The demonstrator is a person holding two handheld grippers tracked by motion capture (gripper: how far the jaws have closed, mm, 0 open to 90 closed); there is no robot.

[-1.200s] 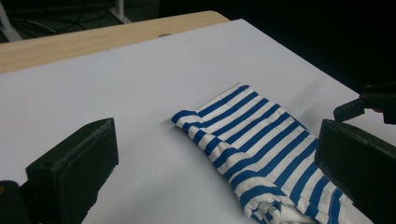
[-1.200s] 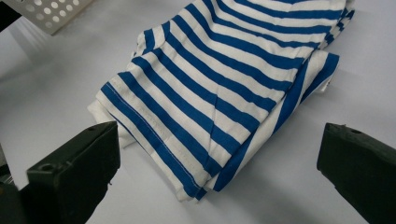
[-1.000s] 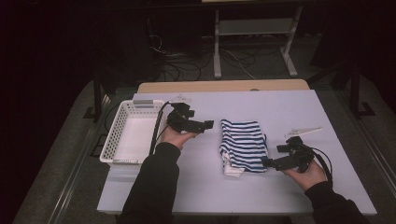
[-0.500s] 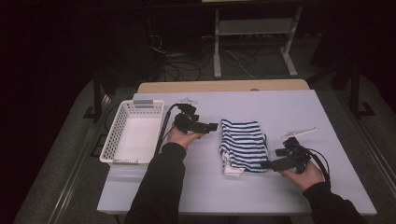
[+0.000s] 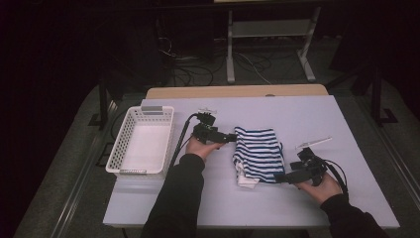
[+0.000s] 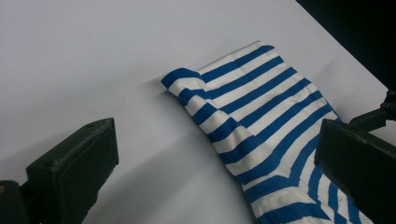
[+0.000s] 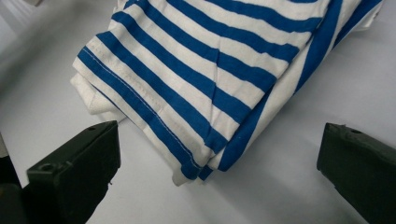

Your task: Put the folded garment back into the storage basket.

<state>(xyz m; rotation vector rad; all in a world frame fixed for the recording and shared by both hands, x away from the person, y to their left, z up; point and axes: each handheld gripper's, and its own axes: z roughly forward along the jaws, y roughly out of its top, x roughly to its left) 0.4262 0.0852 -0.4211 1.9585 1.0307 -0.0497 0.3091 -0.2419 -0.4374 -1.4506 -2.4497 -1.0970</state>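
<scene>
This is looking like a lab or recording room rather than a home: a plain white rectangular tabletop point(image 5: 307, 119) with a pale wooden far edge is sitting under bright light while everything around it is lying in darkness. Behind it, loose black cables point(image 5: 198, 69) are trailing over the grey floor beside a white metal stand frame point(image 5: 270, 42), and a white plastic lattice basket point(image 5: 141, 144) is waiting at the table's left.

A pale lavender table point(image 5: 307, 119) is carrying it all. A folded blue-and-white striped cloth point(image 5: 258, 154) is lying flat near its middle, and a white slatted basket point(image 5: 142, 141) is sitting at the left edge, well apart from the cloth.
</scene>
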